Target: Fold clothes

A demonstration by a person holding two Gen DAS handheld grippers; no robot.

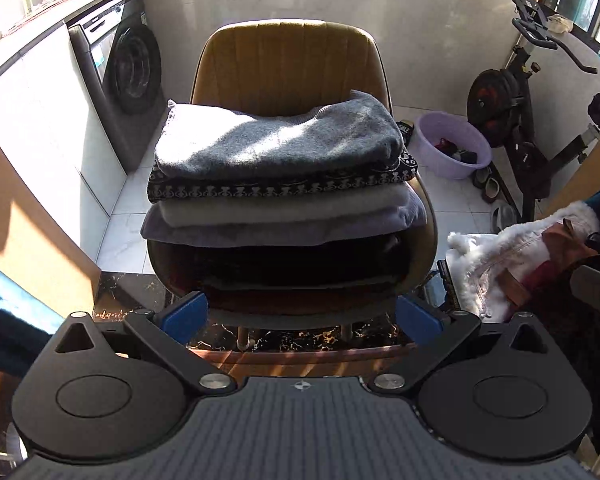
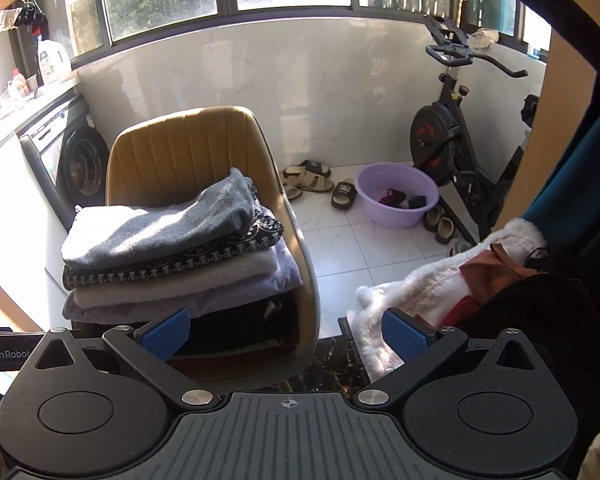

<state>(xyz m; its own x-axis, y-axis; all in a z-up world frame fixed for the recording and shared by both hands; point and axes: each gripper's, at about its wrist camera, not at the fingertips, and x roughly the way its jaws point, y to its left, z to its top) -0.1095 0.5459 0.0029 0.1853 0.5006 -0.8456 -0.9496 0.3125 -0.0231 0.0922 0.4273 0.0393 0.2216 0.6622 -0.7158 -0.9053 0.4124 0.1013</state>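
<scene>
Both the left gripper [image 1: 302, 316] and right gripper [image 2: 286, 334] hang wide and empty, the folded stack [image 1: 280, 184] parked on the chair [image 1: 288, 60] to free space, the white fleecy coat [image 2: 416, 284] apparently next.

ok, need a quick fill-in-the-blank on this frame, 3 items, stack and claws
1. The folded grey knit sweater lies at the ____ of the stack on the mustard padded chair.
2. The lilac plastic basin stands on the ____.
3. The left claw and the right claw are both ____.

Missing words: top; floor; open
</scene>
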